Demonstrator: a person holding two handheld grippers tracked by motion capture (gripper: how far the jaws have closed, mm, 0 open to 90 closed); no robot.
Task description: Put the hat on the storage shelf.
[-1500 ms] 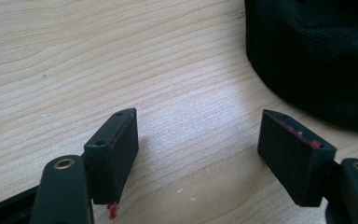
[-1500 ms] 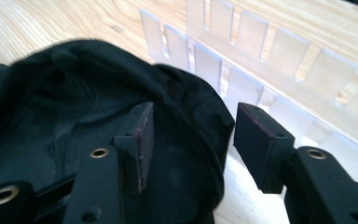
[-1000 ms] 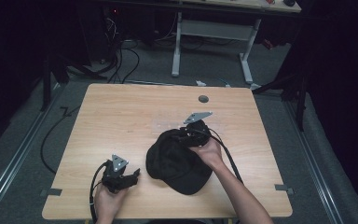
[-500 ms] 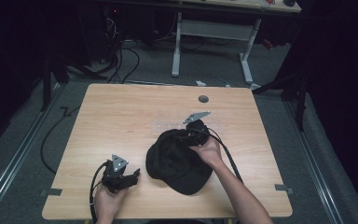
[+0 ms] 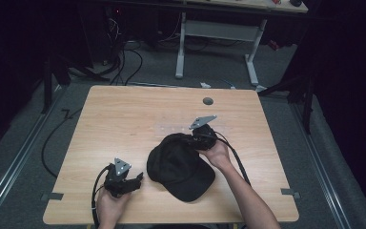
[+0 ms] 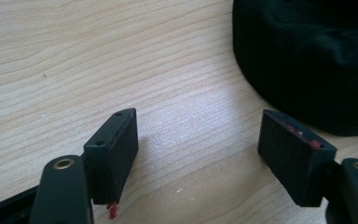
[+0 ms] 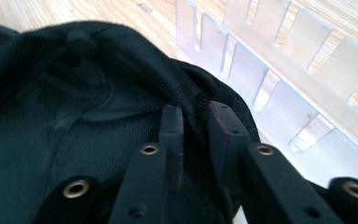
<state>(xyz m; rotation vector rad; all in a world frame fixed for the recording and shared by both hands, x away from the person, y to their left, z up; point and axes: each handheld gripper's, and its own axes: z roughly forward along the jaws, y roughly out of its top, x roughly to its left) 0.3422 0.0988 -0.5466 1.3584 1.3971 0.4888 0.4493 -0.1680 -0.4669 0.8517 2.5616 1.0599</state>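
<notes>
- The black cap [image 5: 181, 167] lies on the tabletop [image 5: 124, 119]; its back edge [image 7: 200, 109] sits pinched between the right gripper [image 7: 196, 116] jaws, which have just been closing.
- The left gripper [image 6: 198, 135] jaws stand wide apart over bare wood, the cap just beside them.

Left gripper [image 5: 134, 182] agape, right gripper [image 7: 196, 122] clamped

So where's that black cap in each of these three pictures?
High view: the black cap lies on the wooden table, near the front edge, right of centre.
Left gripper view: it sits in the top right corner, beyond the open jaws.
Right gripper view: it covers the left and centre, with a fold of its fabric pinched between the jaws of the right hand-held gripper.
Shared landmark: the pale wood grain of the table.
</notes>
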